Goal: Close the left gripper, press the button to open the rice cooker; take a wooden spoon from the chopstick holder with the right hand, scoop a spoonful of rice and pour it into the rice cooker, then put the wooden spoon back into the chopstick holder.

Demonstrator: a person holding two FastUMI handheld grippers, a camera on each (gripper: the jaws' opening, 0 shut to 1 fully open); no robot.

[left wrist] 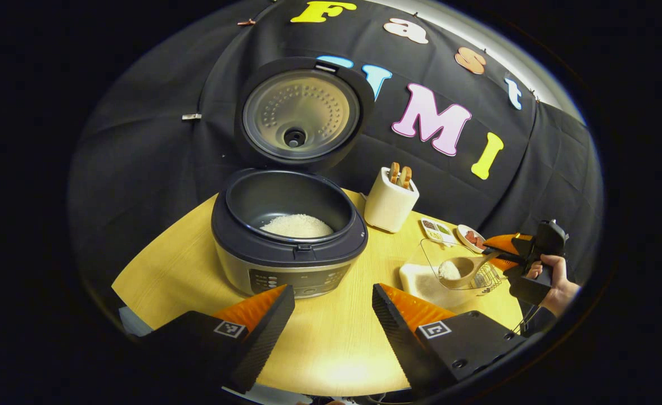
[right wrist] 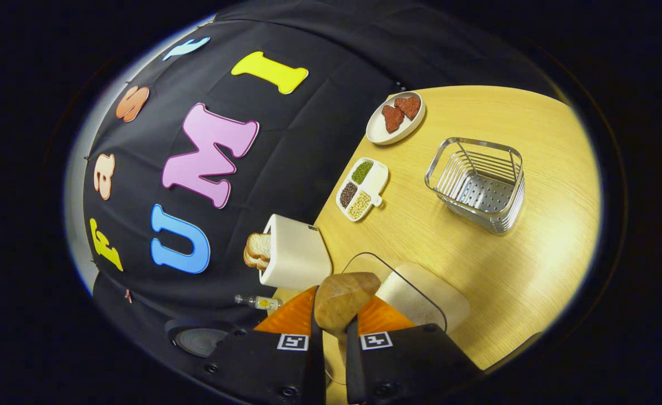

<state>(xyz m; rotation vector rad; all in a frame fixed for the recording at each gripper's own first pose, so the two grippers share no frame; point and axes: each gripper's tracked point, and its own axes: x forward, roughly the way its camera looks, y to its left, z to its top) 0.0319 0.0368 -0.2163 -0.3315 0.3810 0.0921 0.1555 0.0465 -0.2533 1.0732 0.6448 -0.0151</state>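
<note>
The rice cooker (left wrist: 288, 256) stands open on the round wooden table, lid (left wrist: 301, 114) upright, with white rice (left wrist: 297, 226) in its pot. My left gripper (left wrist: 333, 289) hangs open in front of it, holding nothing. At the right, a hand holds my right gripper (left wrist: 508, 256), which is shut on the handle of a wooden spoon (left wrist: 465, 267). The spoon carries a heap of rice over a clear rice container (left wrist: 420, 281). In the right gripper view the spoon's bowl (right wrist: 345, 301) sticks out between my right gripper's (right wrist: 335, 323) fingers, above the container (right wrist: 420, 298).
A white toaster-like holder with bread slices (left wrist: 390, 199) stands right of the cooker. A wire metal basket (right wrist: 477, 185) sits empty on the table. A divided dish of beans (right wrist: 361, 188) and a small plate of red pieces (right wrist: 395, 118) lie near the wall.
</note>
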